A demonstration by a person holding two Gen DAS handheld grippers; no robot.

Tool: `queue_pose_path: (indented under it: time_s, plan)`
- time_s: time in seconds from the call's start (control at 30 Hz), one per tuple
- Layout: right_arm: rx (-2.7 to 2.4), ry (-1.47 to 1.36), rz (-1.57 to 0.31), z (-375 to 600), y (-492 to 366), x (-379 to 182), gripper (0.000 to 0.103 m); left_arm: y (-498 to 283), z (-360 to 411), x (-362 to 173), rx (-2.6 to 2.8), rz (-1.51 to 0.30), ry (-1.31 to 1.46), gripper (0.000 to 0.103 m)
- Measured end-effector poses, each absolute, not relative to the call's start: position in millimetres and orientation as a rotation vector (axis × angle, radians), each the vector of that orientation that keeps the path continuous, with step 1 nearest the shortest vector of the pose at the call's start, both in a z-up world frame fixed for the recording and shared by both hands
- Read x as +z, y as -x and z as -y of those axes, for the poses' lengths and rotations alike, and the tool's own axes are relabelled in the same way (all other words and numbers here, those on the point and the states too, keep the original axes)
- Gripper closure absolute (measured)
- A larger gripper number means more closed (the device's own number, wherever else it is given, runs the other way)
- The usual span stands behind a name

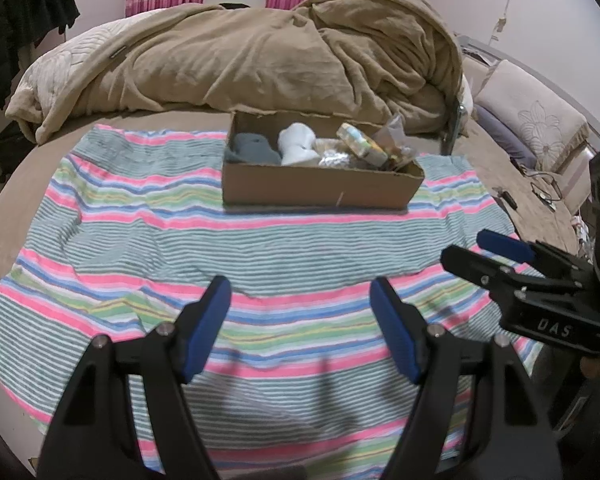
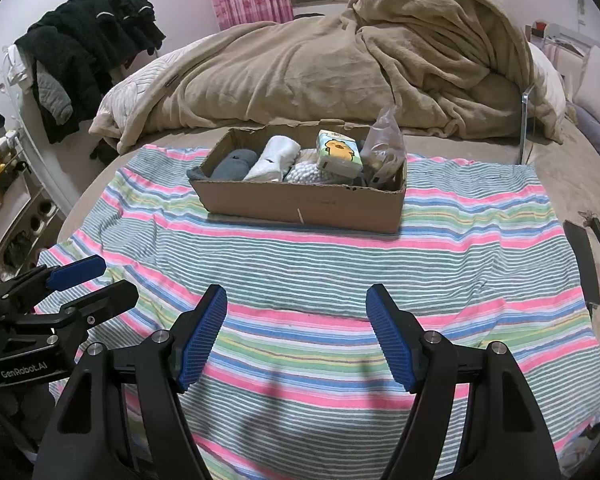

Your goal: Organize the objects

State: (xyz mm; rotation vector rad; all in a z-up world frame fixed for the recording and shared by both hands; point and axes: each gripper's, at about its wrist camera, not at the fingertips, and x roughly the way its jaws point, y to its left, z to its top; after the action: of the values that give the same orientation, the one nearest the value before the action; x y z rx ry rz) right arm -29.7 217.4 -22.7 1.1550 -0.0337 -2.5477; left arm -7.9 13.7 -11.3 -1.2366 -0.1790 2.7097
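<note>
On the bed, a striped cloth (image 2: pixel 340 264) is spread flat, and at its far edge a shallow cardboard box (image 2: pixel 300 204) is set, well apart from both grippers. The box is seen to be filled side by side: a rolled grey cloth (image 2: pixel 234 164) at the left end, a rolled white cloth (image 2: pixel 272 160) next to it, a bag of small white beads (image 2: pixel 306 174) in the middle, a tissue pack with a cartoon duck (image 2: pixel 338 156) standing upright beyond it, and a clear plastic bag (image 2: pixel 382 144) at the right end (its contents cannot be made out). A heaped tan blanket (image 2: pixel 340 68) is piled behind the box. The left gripper (image 1: pixel 300 300) is held low over the near part of the cloth with its blue pads wide apart and nothing between them; the right gripper (image 2: pixel 296 300) is held likewise, parted and empty, just beside the left one. No loose object is seen on the cloth between the grippers and the box, so the step in hand is judged to be either the very start or the very end of the organizing; which of the two cannot be told. If more sorting is wanted, a reach forward over the cloth to the box would be called for, with the jaws kept apart until one item is straddled, and the soft rolls would need to be pinched across their width.
</note>
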Motion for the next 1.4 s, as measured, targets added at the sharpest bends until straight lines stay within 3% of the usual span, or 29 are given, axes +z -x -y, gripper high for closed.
queue_pose_path:
  time_s: [1.4]
  plan:
    - [-2.55,-1.162,0.034,-219.2,33.9,-22.1,0.028,12.5,-12.2,-9.9,2.702,0.178,1.24,0.03]
